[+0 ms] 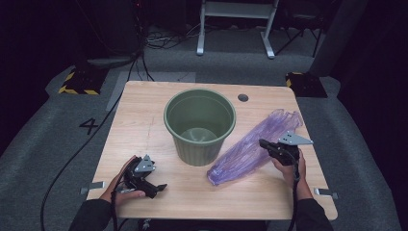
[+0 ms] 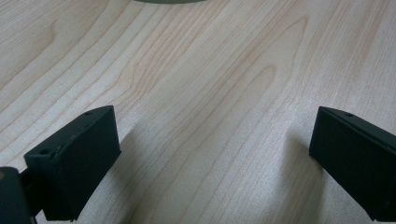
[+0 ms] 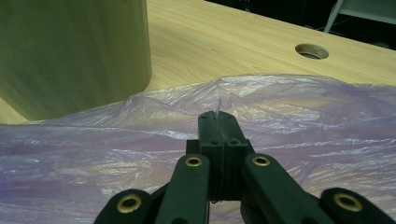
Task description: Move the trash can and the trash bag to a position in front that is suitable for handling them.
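Right gripper [image 1: 263, 143], at the right of the high view, has its jaws pinched together on a fold of the purple plastic bag [image 1: 250, 147], which lies slantwise on the bench [image 1: 139, 120] from lower centre up to the right, its lower end just beside the green bin [image 1: 199, 125]. The step in hand looks like picking up the bag to line the bin. Left gripper [image 1: 161, 186], at lower left, rests low over bare wood, well apart from the bag. A round hole [image 1: 243, 97] sits in the bench behind the bin.

From the left gripper view, the jaws stand wide with nothing between them, just wood grain and the bin's foot [image 2: 168, 1] at the top edge.

Seen in the right gripper view, the gripper [image 3: 218, 119] clamps a thin ridge of bag [image 3: 303, 112], with the bin's wall [image 3: 70, 51] at upper left. Next, I judge, the left gripper must take the opposite edge so the mouth can be spread; the bin's rim stands in the way and the film may slip.
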Action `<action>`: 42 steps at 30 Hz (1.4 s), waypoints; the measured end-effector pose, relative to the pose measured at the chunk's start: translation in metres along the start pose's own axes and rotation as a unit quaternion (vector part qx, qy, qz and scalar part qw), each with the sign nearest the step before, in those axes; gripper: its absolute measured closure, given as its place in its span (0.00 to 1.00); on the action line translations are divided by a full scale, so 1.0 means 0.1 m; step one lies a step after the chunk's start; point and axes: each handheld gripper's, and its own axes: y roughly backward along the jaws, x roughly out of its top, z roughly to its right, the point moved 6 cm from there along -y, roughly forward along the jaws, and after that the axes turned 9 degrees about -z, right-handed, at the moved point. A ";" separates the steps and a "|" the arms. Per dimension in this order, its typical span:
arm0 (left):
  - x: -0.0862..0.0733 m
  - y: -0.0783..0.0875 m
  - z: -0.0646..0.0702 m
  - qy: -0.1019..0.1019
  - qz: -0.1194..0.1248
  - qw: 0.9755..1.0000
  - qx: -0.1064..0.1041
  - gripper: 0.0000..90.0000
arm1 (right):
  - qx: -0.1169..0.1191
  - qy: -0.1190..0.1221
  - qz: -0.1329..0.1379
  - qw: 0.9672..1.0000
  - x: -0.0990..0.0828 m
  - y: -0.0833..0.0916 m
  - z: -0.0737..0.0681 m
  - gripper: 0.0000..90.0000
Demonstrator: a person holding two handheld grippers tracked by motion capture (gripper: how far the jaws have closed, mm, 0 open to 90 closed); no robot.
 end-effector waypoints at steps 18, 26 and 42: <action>0.01 -0.01 -0.02 0.009 -0.001 1.000 0.007 0.01 | 0.009 -0.010 0.047 0.999 0.18 0.22 0.00 1.00; 0.01 -0.01 -0.03 0.009 0.000 1.000 0.008 0.02 | 0.015 -0.008 0.065 0.998 0.29 0.30 -0.02 1.00; 0.01 -0.01 -0.03 0.013 0.000 1.000 0.010 0.02 | 0.016 0.004 0.089 0.996 0.44 0.48 -0.05 1.00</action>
